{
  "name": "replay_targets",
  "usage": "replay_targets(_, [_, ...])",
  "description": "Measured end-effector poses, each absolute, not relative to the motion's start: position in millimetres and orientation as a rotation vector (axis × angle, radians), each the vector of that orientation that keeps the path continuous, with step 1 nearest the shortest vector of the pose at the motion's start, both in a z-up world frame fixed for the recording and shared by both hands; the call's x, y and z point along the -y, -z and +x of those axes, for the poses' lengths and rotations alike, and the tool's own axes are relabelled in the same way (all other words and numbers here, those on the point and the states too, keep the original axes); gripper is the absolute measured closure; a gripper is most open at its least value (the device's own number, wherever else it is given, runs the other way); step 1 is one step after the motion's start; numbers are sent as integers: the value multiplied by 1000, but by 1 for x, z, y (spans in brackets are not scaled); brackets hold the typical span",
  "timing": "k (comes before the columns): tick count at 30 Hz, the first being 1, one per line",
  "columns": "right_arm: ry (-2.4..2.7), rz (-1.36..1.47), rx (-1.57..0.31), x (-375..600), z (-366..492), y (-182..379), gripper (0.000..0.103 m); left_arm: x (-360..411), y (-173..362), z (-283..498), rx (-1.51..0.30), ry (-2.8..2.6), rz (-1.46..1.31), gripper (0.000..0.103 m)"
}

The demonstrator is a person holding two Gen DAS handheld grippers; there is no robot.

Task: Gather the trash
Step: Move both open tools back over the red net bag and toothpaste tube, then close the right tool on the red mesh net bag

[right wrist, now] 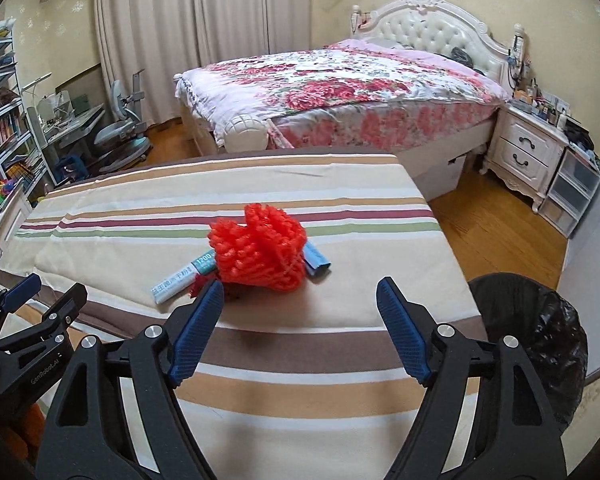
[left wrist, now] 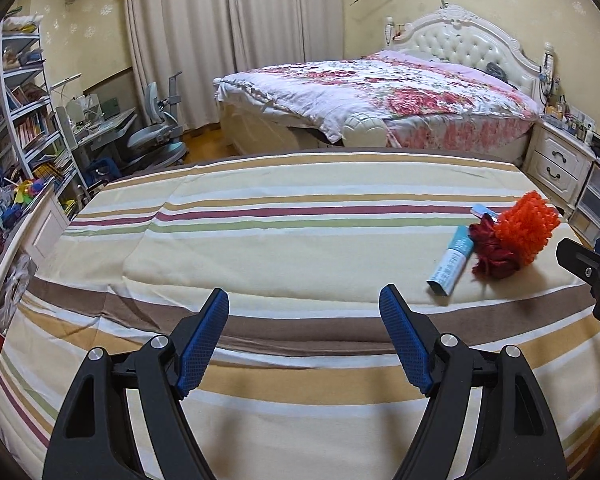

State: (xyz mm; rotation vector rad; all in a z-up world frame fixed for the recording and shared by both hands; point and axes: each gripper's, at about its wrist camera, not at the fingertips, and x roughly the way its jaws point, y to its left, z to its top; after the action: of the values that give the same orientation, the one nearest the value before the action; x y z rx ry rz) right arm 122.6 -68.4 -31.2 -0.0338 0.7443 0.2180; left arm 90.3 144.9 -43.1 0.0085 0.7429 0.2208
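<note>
Striped bedding (right wrist: pixel 260 360) is covering the near surface, and the trash is lying bunched toward its right side: an orange net (right wrist: pixel 256 254) resting on a white-and-teal box (right wrist: pixel 184 278), a dark red scrap (left wrist: pixel 490 248) and a small blue packet (right wrist: pixel 316 260). Probably it is grouped for quick pickup. Right gripper (right wrist: pixel 300 304) is hanging wide open just short of the net, holding nothing. Left gripper (left wrist: pixel 304 312) is gaping empty over bare stripes. A black-lined bin (right wrist: pixel 540 332) is standing on the wood floor (right wrist: pixel 500 220) at the right; a floral bed (right wrist: pixel 340 92) is filling the background.
</note>
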Motion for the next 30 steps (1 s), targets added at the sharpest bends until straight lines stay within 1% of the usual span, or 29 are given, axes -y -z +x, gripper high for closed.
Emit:
replay_targets(12, [-198, -37, -784, 47, 155, 47, 24, -158, 52, 96, -768, -201, -28, 27])
replay_targets(15, [-211, -21, -812, 47, 159, 50, 38, -157, 53, 97, -771, -190, -28, 27])
replay_targets(16, [-213, -22, -821, 47, 159, 52, 47, -156, 53, 98, -771, -187, -29, 27])
replay_targets(17, [-215, -25, -824, 46, 159, 53, 51, -156, 53, 98, -770, -184, -29, 27])
replay_targets(18, [-214, -30, -818, 46, 157, 53, 51, -156, 53, 99, -770, -182, -30, 27])
replay_targets(20, [-216, -32, -812, 46, 155, 52, 55, -154, 53, 99, -770, -176, -29, 27])
replay_targets(22, [-213, -27, -802, 47, 151, 49, 57, -153, 52, 100, -770, -172, -26, 27])
replay_targets(30, [-180, -17, -768, 70, 136, 38, 57, -142, 52, 100, -769, -151, -5, 27])
